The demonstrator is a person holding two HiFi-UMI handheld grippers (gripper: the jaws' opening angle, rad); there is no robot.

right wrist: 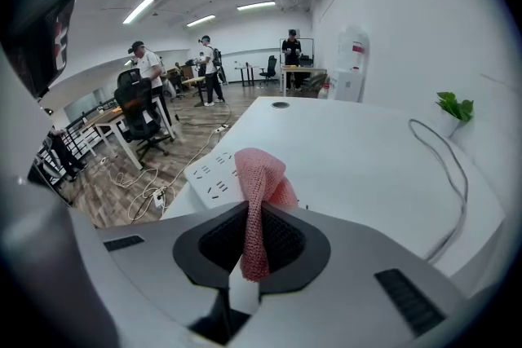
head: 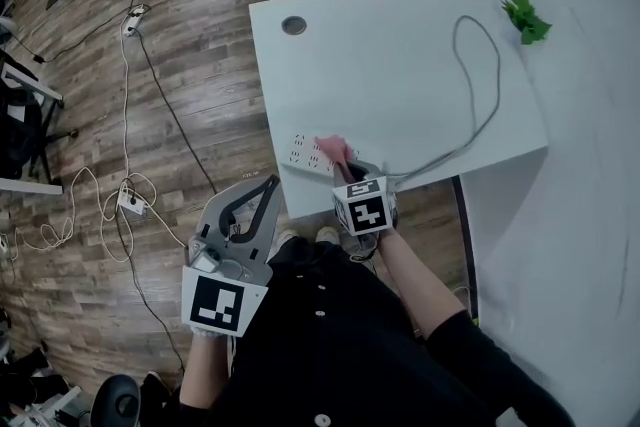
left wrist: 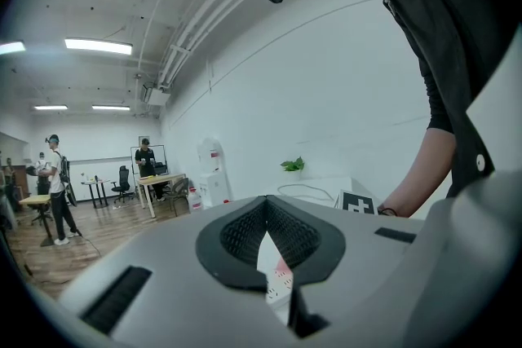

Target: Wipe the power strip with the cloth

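R tool (head: 345,167) clamped on cloth (right wrist: 259,175) at power strip (head: 300,153), L tool (head: 268,183) closed, white desk (head: 400,65), wood floor (head: 180,35)

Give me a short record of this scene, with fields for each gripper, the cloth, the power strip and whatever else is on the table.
Left gripper: shut, empty, held off the table's near edge, over the floor
Right gripper: shut on the cloth
Cloth: pink, free end over the power strip's right part; contact unclear
Power strip: white, flat along the table's near edge
Table: white
Also there: grey cable looping across the table, small green plant at its far corner
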